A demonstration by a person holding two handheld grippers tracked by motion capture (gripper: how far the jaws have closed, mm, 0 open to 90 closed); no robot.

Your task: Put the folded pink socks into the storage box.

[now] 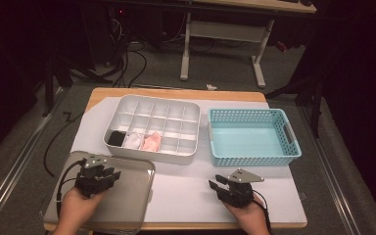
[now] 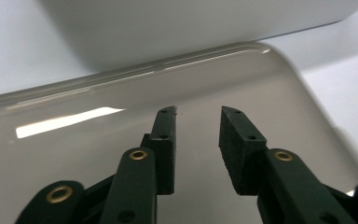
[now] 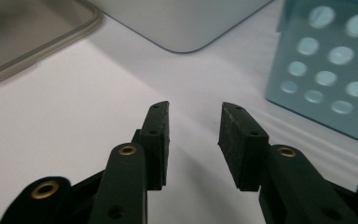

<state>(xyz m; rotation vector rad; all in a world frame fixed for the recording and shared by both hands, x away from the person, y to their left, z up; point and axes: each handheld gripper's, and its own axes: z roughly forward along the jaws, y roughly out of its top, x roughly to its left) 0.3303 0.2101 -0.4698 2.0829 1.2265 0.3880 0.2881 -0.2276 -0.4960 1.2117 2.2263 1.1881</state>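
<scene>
Parted fingers above white mat, beside blue basket

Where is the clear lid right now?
In the high view the clear lid lies flat at the table's near left corner, just in front of the white divided box, with the left gripper above it.

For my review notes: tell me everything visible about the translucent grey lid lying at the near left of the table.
The translucent grey plastic lid is a rounded-corner rectangle with a raised rim and a glossy surface that reflects light. It lies flat on the white sheet, at the table's near left corner, just in front of the white compartment box, apart from it as far as can be told. The left claw hangs over it, jaws open with nothing between them; contact cannot be told.
</scene>
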